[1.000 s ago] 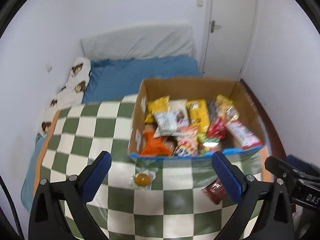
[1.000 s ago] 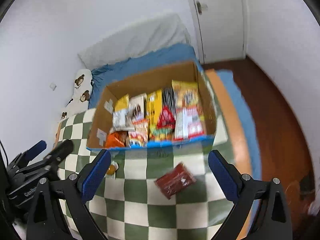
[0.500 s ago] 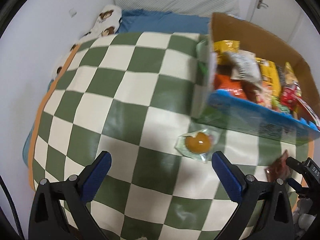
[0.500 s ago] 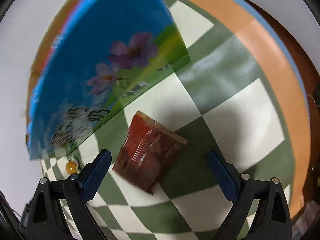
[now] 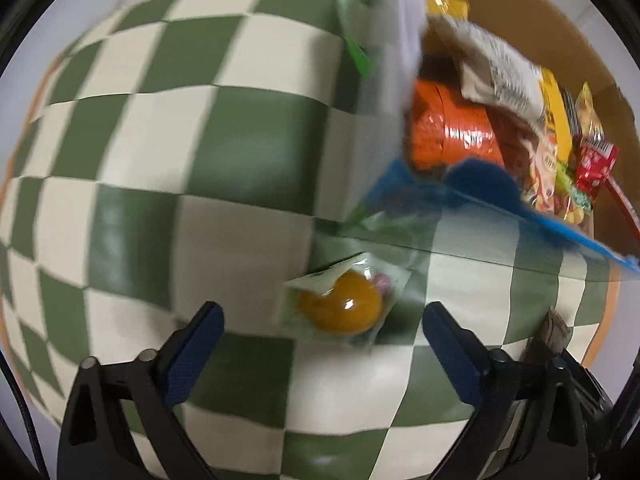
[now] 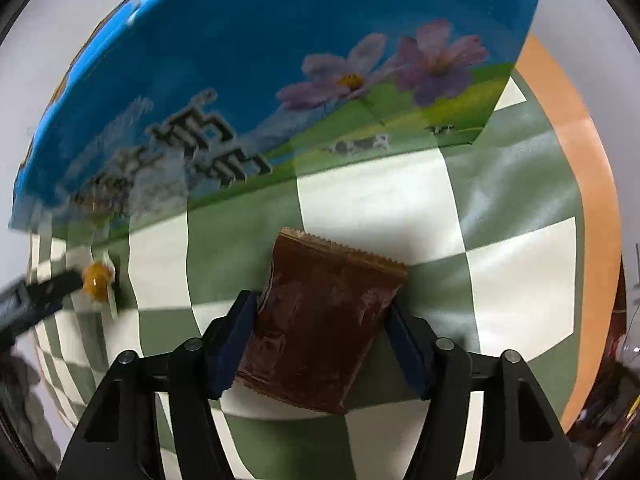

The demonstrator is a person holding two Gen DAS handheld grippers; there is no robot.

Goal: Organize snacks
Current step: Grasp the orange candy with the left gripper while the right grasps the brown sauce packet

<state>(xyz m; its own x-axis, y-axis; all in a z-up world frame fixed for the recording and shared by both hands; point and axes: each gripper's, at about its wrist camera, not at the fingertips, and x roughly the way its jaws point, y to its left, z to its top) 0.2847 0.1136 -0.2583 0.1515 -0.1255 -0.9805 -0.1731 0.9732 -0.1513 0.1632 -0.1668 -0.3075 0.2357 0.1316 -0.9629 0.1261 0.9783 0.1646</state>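
- Right gripper (image 6: 322, 334) clamps a glossy brown packet (image 6: 320, 328) with crimped edges.
- Left gripper (image 5: 322, 354) gapes wide, near a clear-wrapped orange sweet (image 5: 340, 306).

left gripper (image 5: 320, 344): fingers spread wide, empty | orange jelly cup (image 5: 340, 302) in clear wrapper lies between them on green-white checkered cloth (image 5: 160, 160) | snack box (image 5: 500, 200) just beyond, right; packets inside

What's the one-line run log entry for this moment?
left hand-held gripper: open, at yellow jelly cup | right hand-held gripper: closing around brown packet | snack box: behind
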